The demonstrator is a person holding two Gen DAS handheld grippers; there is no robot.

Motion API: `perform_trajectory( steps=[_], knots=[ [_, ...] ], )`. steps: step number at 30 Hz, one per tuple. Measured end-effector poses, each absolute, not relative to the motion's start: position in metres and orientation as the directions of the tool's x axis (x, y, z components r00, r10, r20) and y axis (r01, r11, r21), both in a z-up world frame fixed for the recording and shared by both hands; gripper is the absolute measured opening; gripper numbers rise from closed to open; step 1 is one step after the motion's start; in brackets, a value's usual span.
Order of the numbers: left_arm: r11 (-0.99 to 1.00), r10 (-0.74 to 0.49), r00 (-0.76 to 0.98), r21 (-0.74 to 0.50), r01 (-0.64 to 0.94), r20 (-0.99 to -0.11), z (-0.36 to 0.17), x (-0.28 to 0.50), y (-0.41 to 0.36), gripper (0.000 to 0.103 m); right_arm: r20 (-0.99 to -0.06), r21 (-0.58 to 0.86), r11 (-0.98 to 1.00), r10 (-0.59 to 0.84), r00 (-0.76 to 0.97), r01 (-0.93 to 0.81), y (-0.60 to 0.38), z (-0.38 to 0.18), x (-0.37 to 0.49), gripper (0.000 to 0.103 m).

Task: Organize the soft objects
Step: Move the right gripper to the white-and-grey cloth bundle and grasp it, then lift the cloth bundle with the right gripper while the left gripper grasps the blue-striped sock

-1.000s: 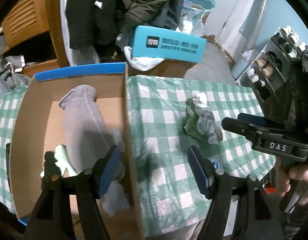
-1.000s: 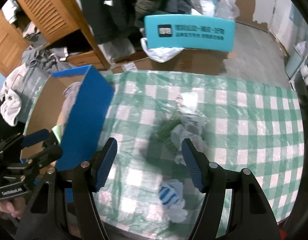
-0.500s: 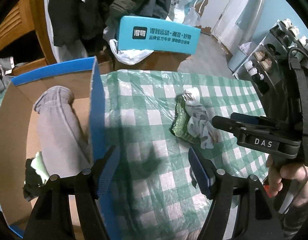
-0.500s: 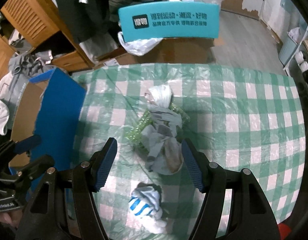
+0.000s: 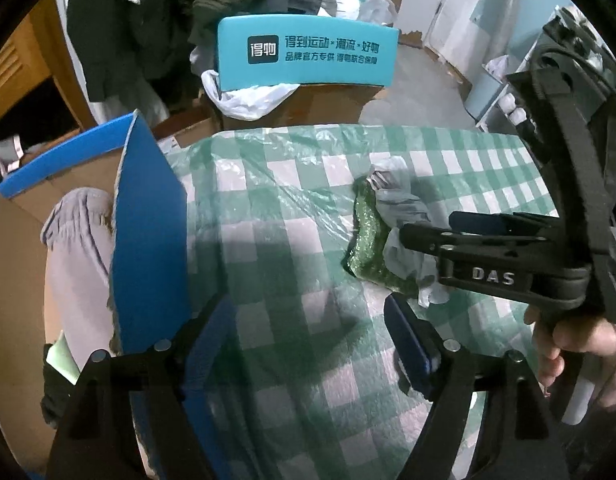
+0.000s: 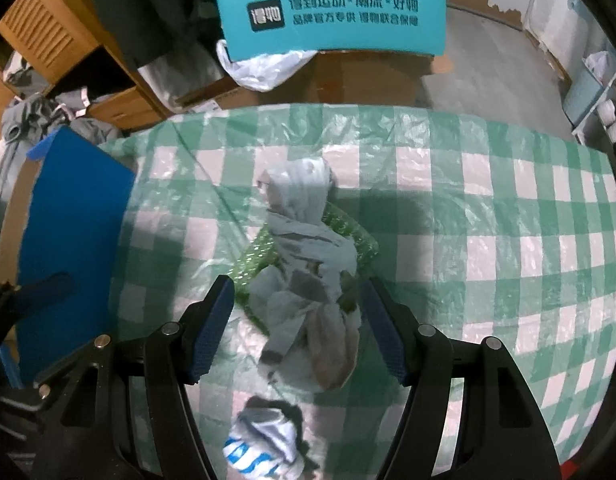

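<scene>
While both tongs are held spread wide with nothing clamped between them, the scene can be read from the left. To the left of the left tongs [image 5: 308,336] a cardboard box [image 5: 11,264] with a blue outer wall [image 5: 147,240] is seen, and a grey garment [image 5: 77,248] is laid inside it beside a pale green item [image 5: 61,360] near the box's lower corner. The left finger of the left tongs is placed just at the blue wall, the right finger over the green-and-white checked surface [image 5: 275,208], which is covered by clear plastic.

Ahead and to the right of the left tongs, a grey sock [image 5: 400,204] is draped across a green glittery pouch [image 5: 366,240], both lying on the surface. The right tongs [image 6: 293,332] are lowered around the near end of that grey sock [image 6: 308,264], one finger at each side; whether the pads touch it cannot be told. The green pouch [image 6: 352,236] is seen beneath the sock. Behind the right tongs' tips, close to the camera, a white sock with blue stripes [image 6: 263,440] is bunched on the surface [image 6: 508,216]. Beyond the far edge, a teal box with printed lettering [image 6: 332,20] is set on a brown carton.
</scene>
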State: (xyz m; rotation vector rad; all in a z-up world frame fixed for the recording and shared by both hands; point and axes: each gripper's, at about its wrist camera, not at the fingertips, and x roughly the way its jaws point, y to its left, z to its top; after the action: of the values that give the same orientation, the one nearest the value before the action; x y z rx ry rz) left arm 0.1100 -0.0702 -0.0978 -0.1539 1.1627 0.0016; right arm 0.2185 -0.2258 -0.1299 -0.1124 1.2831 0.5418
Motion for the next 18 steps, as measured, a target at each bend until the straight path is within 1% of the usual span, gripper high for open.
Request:
perform_trajectory(
  steps=[6, 7, 8, 9, 13, 18],
  knots=[
    [0.99, -0.063, 0.4, -0.107, -0.09, -0.914, -0.098, 0.116, -0.072, 0.083, -0.94, 0.203, 0.865, 0.303, 0.154, -0.459, -0.221, -0.149, 0.222, 0.066],
    [0.99, -0.062, 0.399, -0.107, -0.091, -0.915, -0.098, 0.117, -0.072, 0.083, -0.942, 0.198, 0.863, 0.298, 0.153, -0.464, -0.219, -0.152, 0.222, 0.057],
    [0.99, -0.06, 0.397, -0.106, -0.096, -0.916, -0.098, 0.117, -0.071, 0.083, -0.944, 0.192, 0.863, 0.292, 0.152, -0.468, -0.218, -0.154, 0.221, 0.051],
    [0.989, -0.058, 0.397, -0.106, -0.1, -0.916, -0.098, 0.117, -0.071, 0.082, -0.948, 0.176, 0.864, 0.277, 0.155, -0.472, -0.218, -0.156, 0.221, 0.04],
    [0.988, -0.059, 0.399, -0.111, -0.107, -0.915, -0.099, 0.119, -0.072, 0.082, -0.945, 0.174, 0.862, 0.282, 0.164, -0.476, -0.22, -0.154, 0.222, 0.032],
    [0.985, -0.082, 0.396, -0.134, -0.105, -0.915, -0.097, 0.118, -0.075, 0.082, -0.938, 0.171, 0.866, 0.289, 0.19, -0.469, -0.228, -0.141, 0.219, 0.029]
  ],
)
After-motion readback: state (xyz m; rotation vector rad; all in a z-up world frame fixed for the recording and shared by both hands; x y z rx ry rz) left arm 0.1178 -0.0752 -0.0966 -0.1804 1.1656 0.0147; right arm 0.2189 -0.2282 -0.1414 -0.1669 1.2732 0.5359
